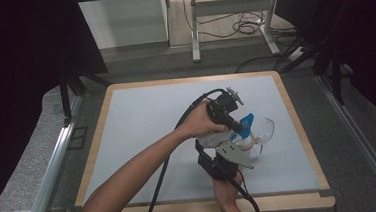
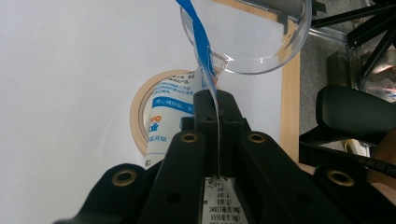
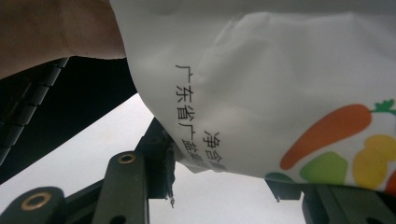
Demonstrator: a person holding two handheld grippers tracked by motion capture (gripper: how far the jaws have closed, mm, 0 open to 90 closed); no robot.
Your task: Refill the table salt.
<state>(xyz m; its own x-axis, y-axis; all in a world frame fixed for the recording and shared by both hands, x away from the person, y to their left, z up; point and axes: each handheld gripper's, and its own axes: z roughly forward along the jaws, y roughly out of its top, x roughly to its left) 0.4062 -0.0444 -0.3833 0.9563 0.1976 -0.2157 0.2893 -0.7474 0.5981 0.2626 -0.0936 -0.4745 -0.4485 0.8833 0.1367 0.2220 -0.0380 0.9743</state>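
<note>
Lying pale grey, wood-edged table (image 1: 142, 119); cables (image 1: 240, 27) on floor behind.

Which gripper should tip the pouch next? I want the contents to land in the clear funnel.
The left gripper, probably. Its jaws are shut on the thin top edge of the pouch, right below the clear funnel. The right gripper clamps the pouch's body lower down, so it only supports.

grey floor (image 1: 138, 62), black curtains (image 1: 16, 48), metal desk frame (image 1: 229, 13) behind.
</note>
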